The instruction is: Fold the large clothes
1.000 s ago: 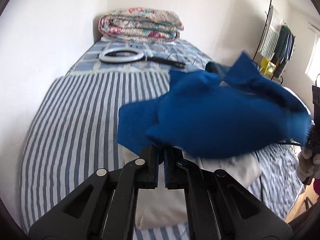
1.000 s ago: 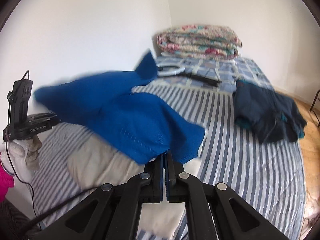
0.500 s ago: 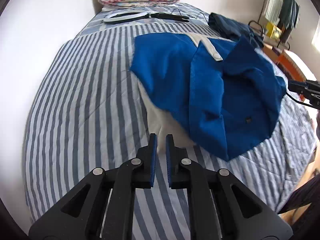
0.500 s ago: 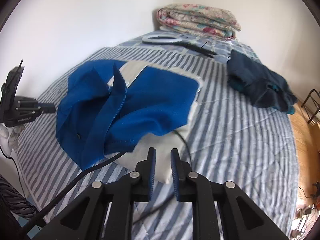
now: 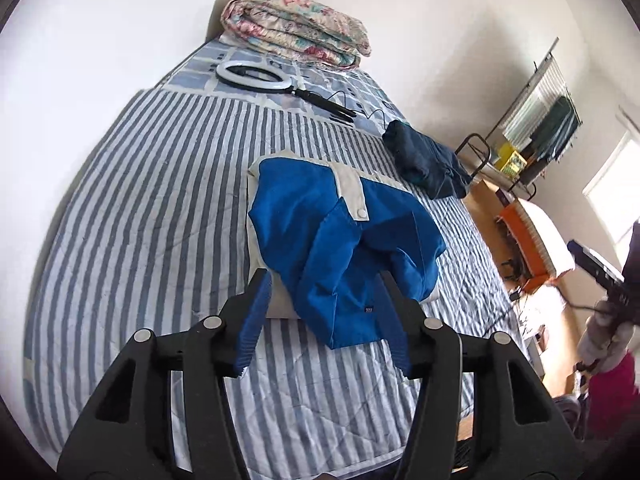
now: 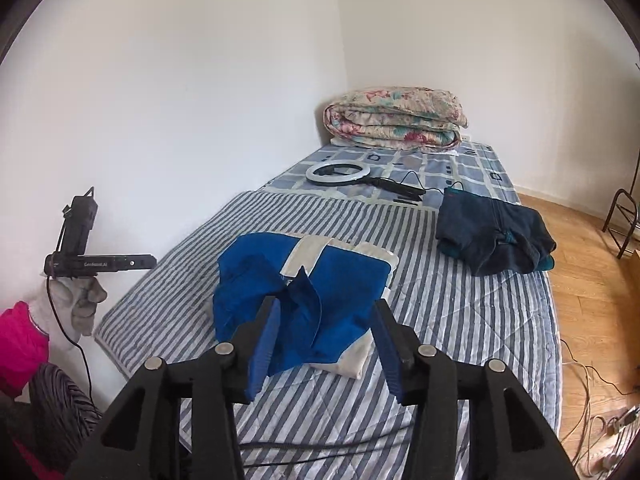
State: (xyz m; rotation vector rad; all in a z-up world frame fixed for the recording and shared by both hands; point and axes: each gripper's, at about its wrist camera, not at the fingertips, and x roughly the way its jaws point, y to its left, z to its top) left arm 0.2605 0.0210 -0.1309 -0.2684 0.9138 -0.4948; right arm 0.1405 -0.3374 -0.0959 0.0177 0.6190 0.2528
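Note:
A blue and cream jacket (image 5: 340,240) lies loosely folded in a heap on the striped bed (image 5: 152,208). It also shows in the right wrist view (image 6: 304,292). My left gripper (image 5: 324,320) is open and empty, held above the near end of the jacket. My right gripper (image 6: 326,340) is open and empty, also above the near end of the jacket and clear of it.
A folded dark navy garment (image 6: 496,236) lies at the bed's right edge. A ring light (image 6: 340,172) and a folded floral quilt (image 6: 396,124) lie at the bed's head by the wall. A drying rack (image 5: 536,120) and wooden floor (image 6: 592,280) are to the right.
Both grippers let go of the jacket, which dropped onto the bed folded over. Both jaws have opened wide and pulled back from it.

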